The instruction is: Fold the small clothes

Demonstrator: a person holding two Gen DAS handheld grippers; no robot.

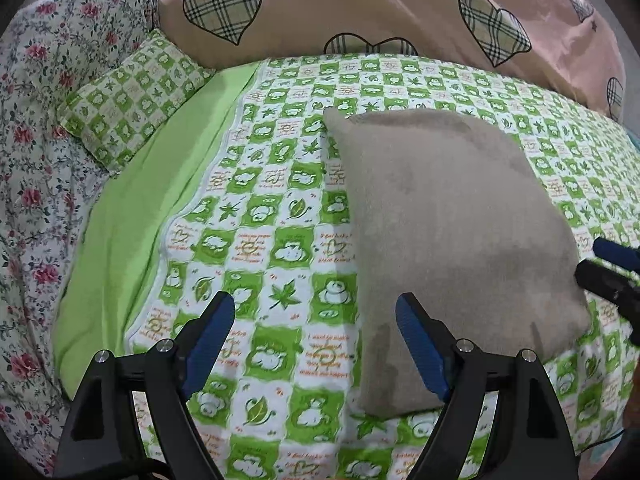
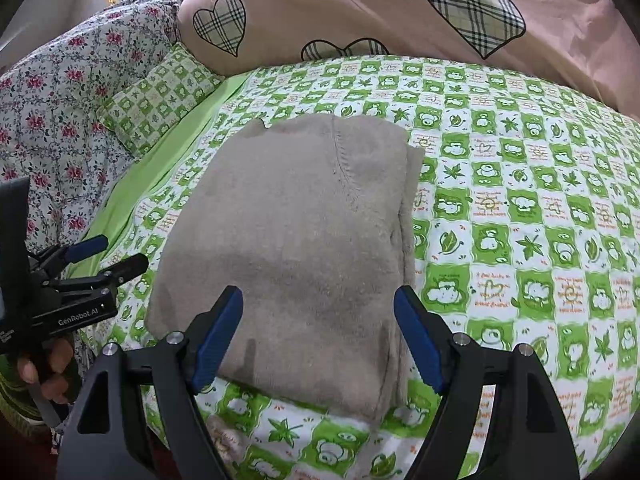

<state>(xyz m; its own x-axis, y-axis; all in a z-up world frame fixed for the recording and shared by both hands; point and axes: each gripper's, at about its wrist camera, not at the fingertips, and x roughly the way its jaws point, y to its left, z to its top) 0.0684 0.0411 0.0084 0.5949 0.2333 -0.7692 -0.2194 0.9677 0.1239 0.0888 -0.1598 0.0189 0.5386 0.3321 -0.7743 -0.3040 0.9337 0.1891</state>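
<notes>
The folded grey garment [image 2: 296, 256] lies flat on the green checkered bedsheet [image 2: 520, 220], near a matching small pillow [image 2: 160, 96]. Both the left claw [image 1: 316, 336] and the right claw [image 2: 318, 332] hover spread wide over it, gripping nothing

The left wrist camera is looking forward along the left gripper [image 1: 315, 334], low and near over the green checked bedsheet [image 1: 280, 184], with the folded grey garment [image 1: 448, 216] lying right of centre; the right wrist camera is facing the same way from further right, centring that garment [image 2: 296, 240] between the right gripper [image 2: 318, 326] fingers; both views are sharing the sheet, garment and pink heart-print pillow [image 1: 360, 8].
</notes>
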